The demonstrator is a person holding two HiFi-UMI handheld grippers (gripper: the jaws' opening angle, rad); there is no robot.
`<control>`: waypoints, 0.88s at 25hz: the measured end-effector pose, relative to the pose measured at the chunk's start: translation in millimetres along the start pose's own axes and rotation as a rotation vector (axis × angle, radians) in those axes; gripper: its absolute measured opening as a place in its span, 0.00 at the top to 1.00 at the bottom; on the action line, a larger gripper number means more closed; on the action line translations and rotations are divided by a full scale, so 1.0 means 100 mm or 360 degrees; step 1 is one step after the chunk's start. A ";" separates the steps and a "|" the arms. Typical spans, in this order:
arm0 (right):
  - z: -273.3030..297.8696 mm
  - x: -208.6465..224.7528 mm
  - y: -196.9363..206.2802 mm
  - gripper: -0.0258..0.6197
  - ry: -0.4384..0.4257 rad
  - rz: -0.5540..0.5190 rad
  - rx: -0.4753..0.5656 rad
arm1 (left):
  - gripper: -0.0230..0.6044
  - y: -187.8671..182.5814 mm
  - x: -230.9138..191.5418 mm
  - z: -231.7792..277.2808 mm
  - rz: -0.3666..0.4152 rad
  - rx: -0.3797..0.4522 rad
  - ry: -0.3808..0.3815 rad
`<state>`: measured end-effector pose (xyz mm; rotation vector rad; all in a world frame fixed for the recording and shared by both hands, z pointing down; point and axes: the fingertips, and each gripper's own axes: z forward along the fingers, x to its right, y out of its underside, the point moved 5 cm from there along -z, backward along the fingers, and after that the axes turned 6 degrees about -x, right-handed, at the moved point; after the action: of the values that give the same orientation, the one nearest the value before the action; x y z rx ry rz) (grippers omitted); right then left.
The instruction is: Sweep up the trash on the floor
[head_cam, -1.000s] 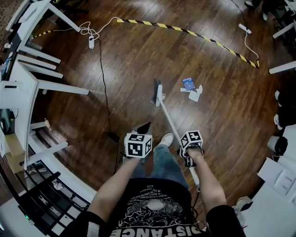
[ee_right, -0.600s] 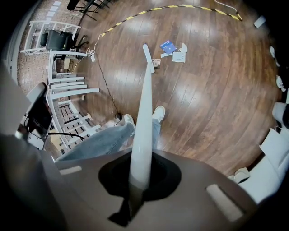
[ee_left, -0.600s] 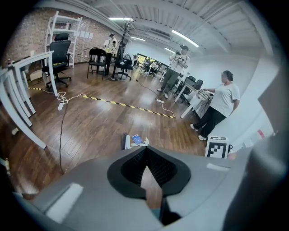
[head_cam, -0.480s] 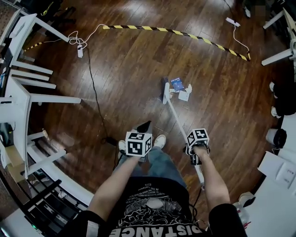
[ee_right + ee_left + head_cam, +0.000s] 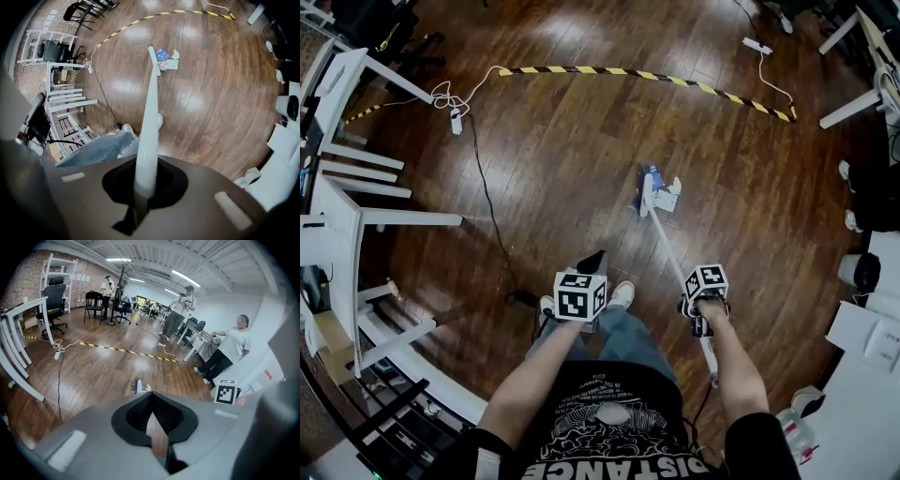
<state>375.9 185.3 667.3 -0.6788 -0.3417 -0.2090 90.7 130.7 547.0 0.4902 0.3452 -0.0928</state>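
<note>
My right gripper (image 5: 699, 322) (image 5: 142, 194) is shut on the white handle (image 5: 676, 259) of a broom. The broom head (image 5: 644, 193) (image 5: 153, 57) rests on the dark wood floor against the left side of the trash. The trash is a blue packet (image 5: 654, 175) (image 5: 161, 54) and crumpled white paper (image 5: 667, 199) (image 5: 171, 63); it shows small in the left gripper view (image 5: 138, 386). My left gripper (image 5: 592, 265) (image 5: 151, 397) hovers above the person's shoes, jaw tips together, and I see nothing between them.
A yellow-black tape strip (image 5: 637, 75) crosses the floor beyond the trash. A black cable (image 5: 484, 202) runs from a power strip (image 5: 455, 122) towards my feet. White table legs (image 5: 384, 217) line the left; white bins (image 5: 861, 272) stand at the right. People (image 5: 229, 355) stand farther off.
The broom head has slid right across the floor from well left of the trash to touching it. The right gripper shifted slightly right; the left gripper stayed put.
</note>
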 end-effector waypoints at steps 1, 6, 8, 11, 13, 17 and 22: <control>0.01 -0.02 0.01 0.96 -0.0004 0.0006 0.0005 | 0.96 0.00 -0.01 -0.01 0.0003 0.0002 0.0001; 0.12 -0.12 0.07 0.96 -0.0029 0.0027 0.0036 | 0.96 0.02 -0.06 -0.08 0.0029 0.0016 0.0010; 0.16 -0.20 0.14 0.96 -0.0055 0.0037 0.0056 | 0.96 0.04 -0.09 -0.13 0.0038 0.0024 0.0016; 0.24 -0.36 0.27 0.96 -0.0091 0.0046 0.0100 | 0.96 0.10 -0.15 -0.25 0.0051 0.0027 0.0031; 0.30 -0.50 0.34 0.96 -0.0107 0.0060 0.0144 | 0.96 0.14 -0.19 -0.32 0.0075 0.0029 0.0055; 0.44 -0.85 0.50 0.96 -0.0162 0.0118 0.0272 | 0.96 0.21 -0.26 -0.47 0.0162 0.0039 0.0141; 0.70 -1.38 0.79 0.96 -0.0246 0.0237 0.0450 | 0.96 0.41 -0.46 -0.80 0.0252 0.0044 0.0239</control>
<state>255.0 301.2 620.4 -0.4389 -0.4568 0.0344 30.1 205.1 515.7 0.5520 0.4508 0.0936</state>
